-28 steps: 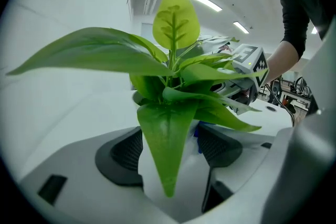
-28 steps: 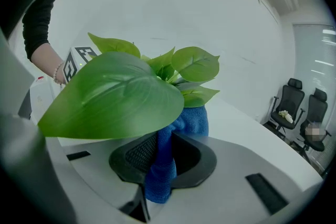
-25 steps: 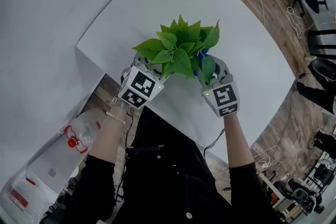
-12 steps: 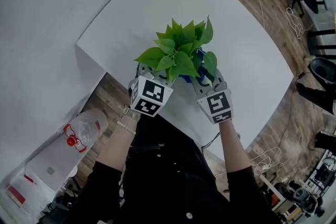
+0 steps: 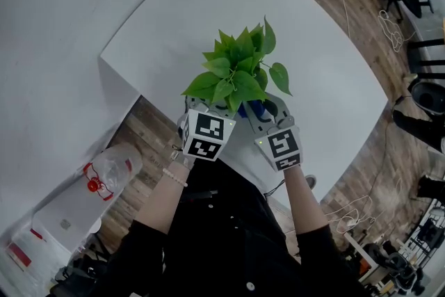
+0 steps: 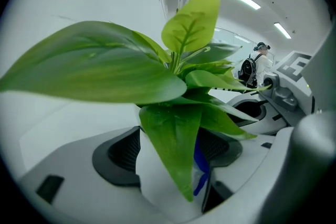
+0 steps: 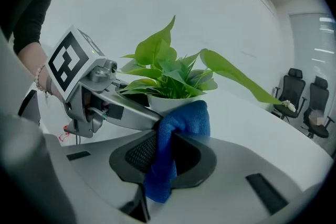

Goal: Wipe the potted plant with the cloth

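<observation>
Wiping step in hand. Left gripper (image 6: 170, 165): jaws clamped across the round white pot (image 7: 170, 103) of the green leafy plant (image 5: 240, 69), at the near edge of the white worktop (image 5: 334, 80). Can't tell whether the pot is lifted or resting. Right gripper (image 7: 165, 157): jaws pinching the folded blue microfibre cloth (image 7: 184, 123), top fold touching the pot wall under the rim. Next, my read: drag the cloth round the wall with light pressure, clear of the leaves, while the left holds the pot steady.

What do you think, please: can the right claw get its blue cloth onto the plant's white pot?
Probably yes: the right claw holds the blue cloth beside the white pot, nothing between them.
</observation>
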Demonstrator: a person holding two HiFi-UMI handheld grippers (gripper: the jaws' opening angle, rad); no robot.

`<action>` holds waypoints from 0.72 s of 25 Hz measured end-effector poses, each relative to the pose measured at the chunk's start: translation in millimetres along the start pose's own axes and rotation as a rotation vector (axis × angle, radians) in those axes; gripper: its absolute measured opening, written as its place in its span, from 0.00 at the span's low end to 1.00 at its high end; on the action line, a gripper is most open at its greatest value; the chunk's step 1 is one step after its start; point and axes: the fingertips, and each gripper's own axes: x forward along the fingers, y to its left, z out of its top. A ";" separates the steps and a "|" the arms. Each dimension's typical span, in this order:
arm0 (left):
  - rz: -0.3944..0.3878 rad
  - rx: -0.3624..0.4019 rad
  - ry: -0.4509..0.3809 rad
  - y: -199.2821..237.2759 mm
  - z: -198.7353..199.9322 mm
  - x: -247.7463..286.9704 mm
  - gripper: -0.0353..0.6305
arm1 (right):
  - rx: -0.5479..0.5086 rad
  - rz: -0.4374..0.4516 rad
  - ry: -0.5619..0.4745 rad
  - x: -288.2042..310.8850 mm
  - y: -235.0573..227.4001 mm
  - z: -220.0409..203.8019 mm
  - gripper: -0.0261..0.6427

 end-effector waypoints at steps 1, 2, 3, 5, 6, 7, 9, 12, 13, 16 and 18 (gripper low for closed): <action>-0.018 0.001 -0.003 -0.1 0.8 -1.1 0.56 | 0.002 0.000 -0.001 -0.1 0.0 -0.1 0.18; -0.036 0.007 -0.007 0.4 2.9 -2.7 0.56 | 0.004 0.001 -0.003 0.3 0.1 0.1 0.18; -0.056 0.013 -0.012 0.6 5.4 -4.8 0.56 | 0.007 0.000 -0.005 1.0 0.1 0.6 0.18; -0.105 0.015 -0.017 -1.4 5.9 -9.6 0.56 | 0.018 -0.004 -0.009 1.4 -1.4 1.5 0.18; -0.133 0.019 -0.013 -3.4 3.4 -12.0 0.56 | 0.023 -0.006 -0.010 1.1 -2.7 1.7 0.18; -0.161 0.029 -0.006 -5.3 -0.2 -14.6 0.56 | 0.026 -0.007 -0.010 0.8 -3.9 1.7 0.18; -0.203 0.063 0.012 -5.9 -7.8 -20.6 0.57 | 0.030 -0.007 -0.011 0.6 -6.4 1.6 0.18; -0.233 0.109 0.032 3.2 -14.7 -29.8 0.57 | 0.038 -0.015 -0.009 0.5 -12.2 1.2 0.18; -0.237 0.122 0.037 8.4 -15.8 -32.3 0.57 | 0.041 -0.019 -0.008 0.5 -14.6 1.1 0.18; -0.242 0.159 0.050 26.7 -17.0 -34.8 0.57 | 0.052 -0.034 -0.007 1.2 -22.6 1.8 0.18; -0.249 0.182 0.055 37.3 -14.9 -32.5 0.57 | 0.059 -0.044 -0.007 2.7 -27.8 3.0 0.18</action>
